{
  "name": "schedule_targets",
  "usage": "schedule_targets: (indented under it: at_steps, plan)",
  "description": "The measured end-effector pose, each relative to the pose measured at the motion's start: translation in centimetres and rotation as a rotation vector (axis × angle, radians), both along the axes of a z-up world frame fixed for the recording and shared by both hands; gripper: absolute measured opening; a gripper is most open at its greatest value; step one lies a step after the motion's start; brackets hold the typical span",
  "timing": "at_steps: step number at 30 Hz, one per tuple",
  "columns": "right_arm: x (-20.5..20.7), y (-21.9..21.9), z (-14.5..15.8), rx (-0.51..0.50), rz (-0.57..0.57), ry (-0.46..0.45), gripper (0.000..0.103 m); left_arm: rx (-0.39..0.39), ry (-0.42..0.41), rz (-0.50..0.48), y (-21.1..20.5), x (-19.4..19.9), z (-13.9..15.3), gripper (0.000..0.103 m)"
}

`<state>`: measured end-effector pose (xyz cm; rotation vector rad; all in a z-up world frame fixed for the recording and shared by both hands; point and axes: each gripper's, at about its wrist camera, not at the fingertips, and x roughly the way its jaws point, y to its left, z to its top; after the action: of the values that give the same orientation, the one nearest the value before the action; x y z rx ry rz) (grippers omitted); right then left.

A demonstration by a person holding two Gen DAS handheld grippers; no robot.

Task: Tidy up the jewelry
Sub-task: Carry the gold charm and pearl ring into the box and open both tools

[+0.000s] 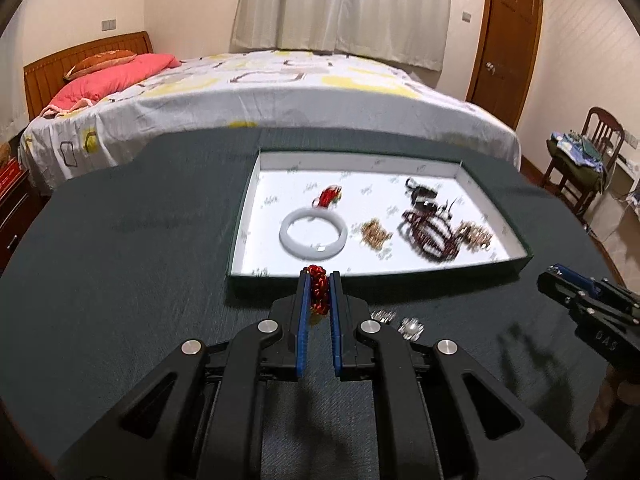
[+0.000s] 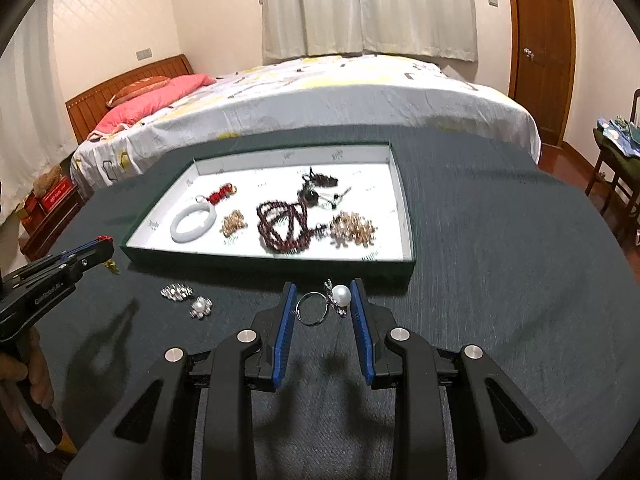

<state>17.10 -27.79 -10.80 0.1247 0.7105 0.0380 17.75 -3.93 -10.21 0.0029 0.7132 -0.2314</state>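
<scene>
Jewelry rides toward the tray in both grippers: left gripper clamped on a red knot, right gripper pinching a pearl ring.

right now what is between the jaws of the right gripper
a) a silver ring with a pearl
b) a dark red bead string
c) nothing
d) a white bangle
a: in the right wrist view the right gripper has its jaws closed on a silver ring with a pearl, while the white bangle and the dark red bead string lie in the tray.
</scene>
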Motion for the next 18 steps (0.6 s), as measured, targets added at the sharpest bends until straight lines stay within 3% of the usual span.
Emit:
schedule_targets:
  at_steps: [7, 18]
  plan:
    - [1.4, 0.3, 2.7, -0.012, 0.015, -0.069, 0.028, -0.013, -0.074, -0.030, -1.5, 1.0, 2.9, 0.010]
    - [6.3, 0.0, 7.2, -0.037, 0.020, -0.190, 0.028, -0.045, -0.196, -0.077, -4.8, 5.5, 6.9, 0.010]
